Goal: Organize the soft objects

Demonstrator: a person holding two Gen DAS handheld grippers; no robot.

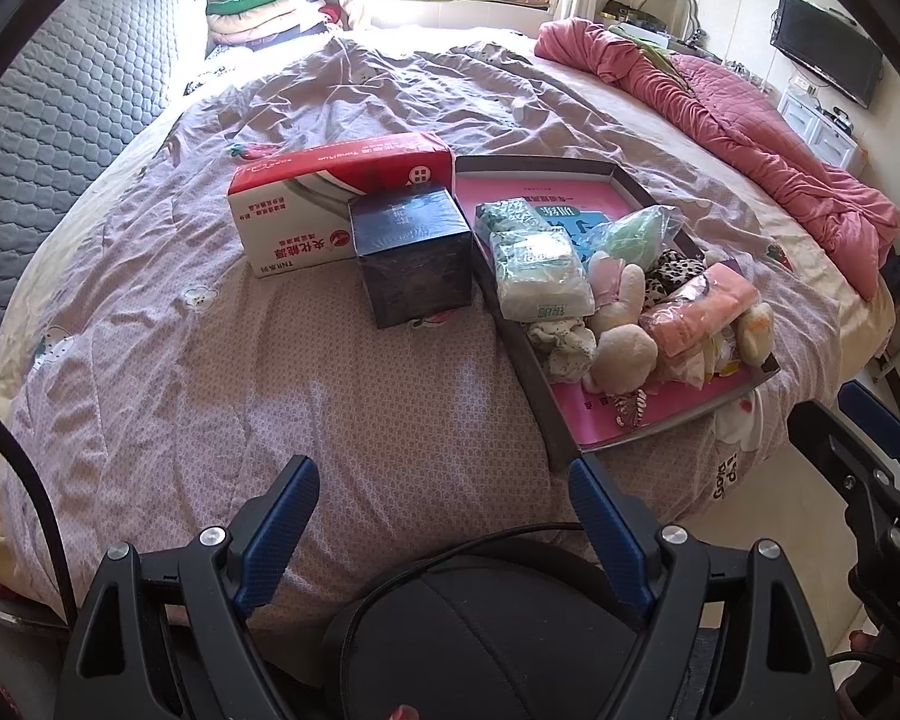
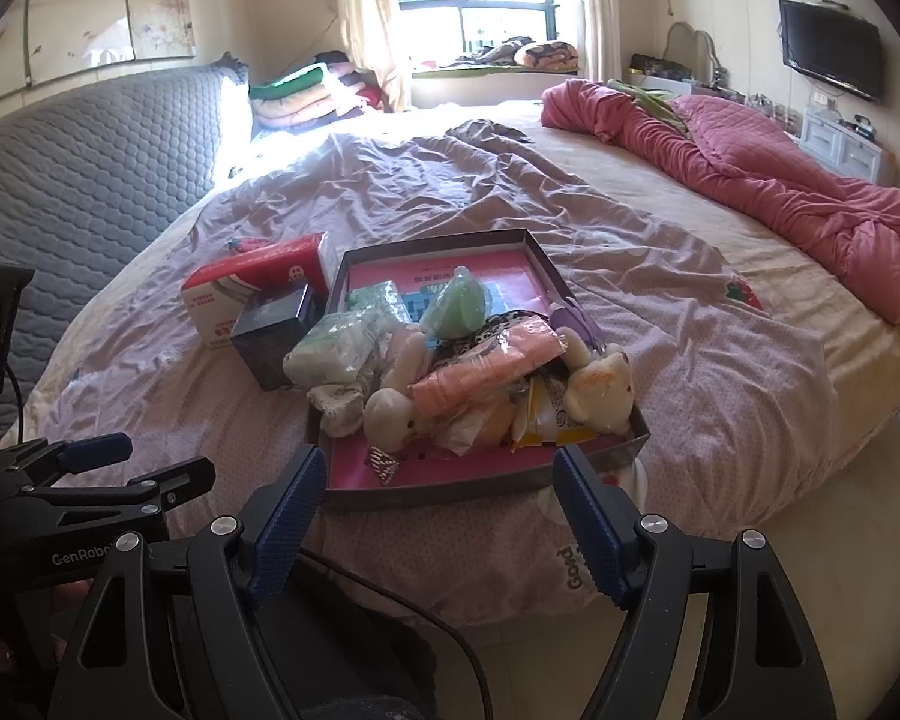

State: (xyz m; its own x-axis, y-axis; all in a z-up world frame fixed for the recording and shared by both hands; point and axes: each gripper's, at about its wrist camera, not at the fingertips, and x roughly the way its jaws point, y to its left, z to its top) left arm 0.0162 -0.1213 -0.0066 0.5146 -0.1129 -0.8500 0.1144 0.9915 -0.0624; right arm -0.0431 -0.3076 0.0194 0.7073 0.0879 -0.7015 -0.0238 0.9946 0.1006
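Observation:
A shallow grey tray [image 1: 537,378] [image 2: 354,267] with a pink lining lies on the bed. Piled in it are a tissue pack [image 1: 540,273] [image 2: 330,348], a cream plush rabbit [image 1: 621,324] [image 2: 399,405], a pink cloth in plastic [image 1: 699,306] [image 2: 492,369], a green bagged item [image 1: 633,234] [image 2: 456,303], a plush bear [image 2: 603,387] and a spotted cloth [image 1: 561,342]. My left gripper [image 1: 444,474] hangs open over the quilt, short of the tray. The right gripper [image 2: 438,462] stands open just before the tray's near rim. Neither holds anything.
A red-and-white carton [image 1: 330,204] [image 2: 252,288] and a dark box [image 1: 414,258] [image 2: 273,330] sit left of the tray. A pink quilt [image 1: 726,114] [image 2: 750,174] is heaped at the bed's far right. The grey padded headboard [image 1: 72,102] runs along the left. Floor lies beyond the bed's near right edge.

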